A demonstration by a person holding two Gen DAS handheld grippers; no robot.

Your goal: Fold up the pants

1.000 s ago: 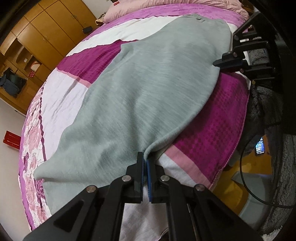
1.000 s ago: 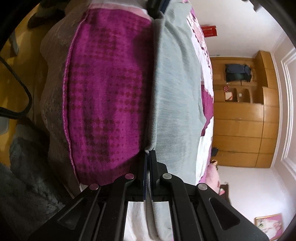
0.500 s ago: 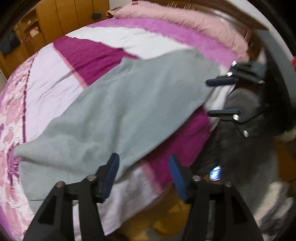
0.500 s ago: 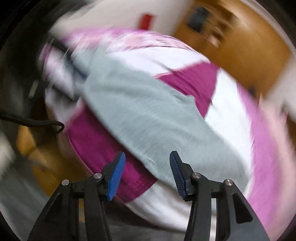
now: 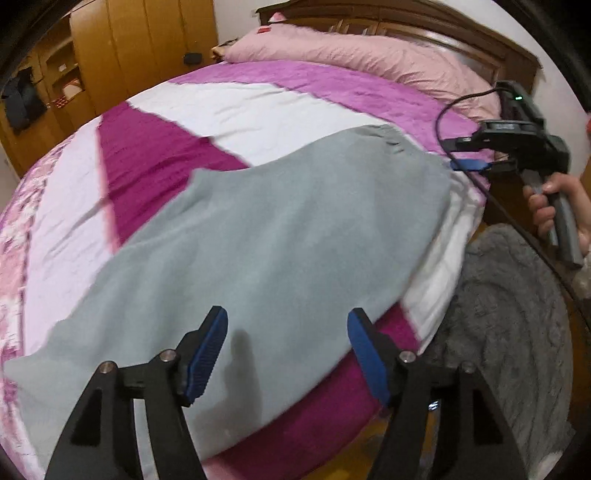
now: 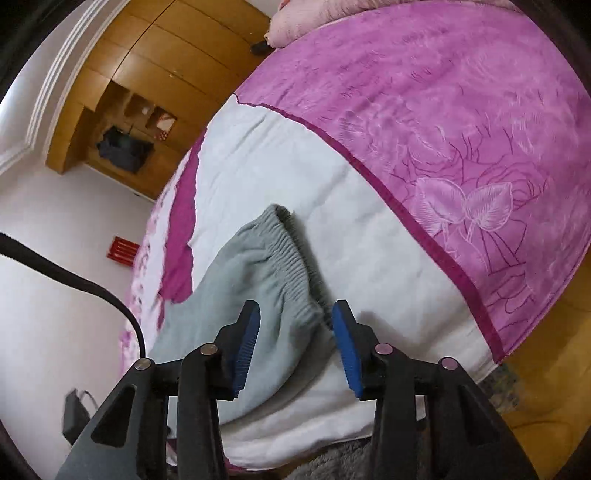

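Grey fleece pants (image 5: 266, 236) lie flat and lengthwise folded on the pink, white and magenta bedspread (image 5: 155, 155), along the bed's near edge. My left gripper (image 5: 288, 347) is open and empty, above the pants' leg part. My right gripper (image 6: 295, 343) is open and empty, just over the ribbed elastic waistband (image 6: 284, 266). The right gripper also shows in the left wrist view (image 5: 480, 162), held by a hand at the pants' waist end.
A pink pillow (image 5: 362, 55) and wooden headboard (image 5: 424, 26) are at the bed's head. Wooden wardrobes (image 5: 110, 48) stand behind the bed. A grey shaggy rug (image 5: 509, 314) lies on the floor beside the bed. A black cable (image 6: 85, 291) hangs at left.
Both grippers were shut on the pants' edge a second ago. They have opened, let go and pulled back; the pants now lie loose on the bed.
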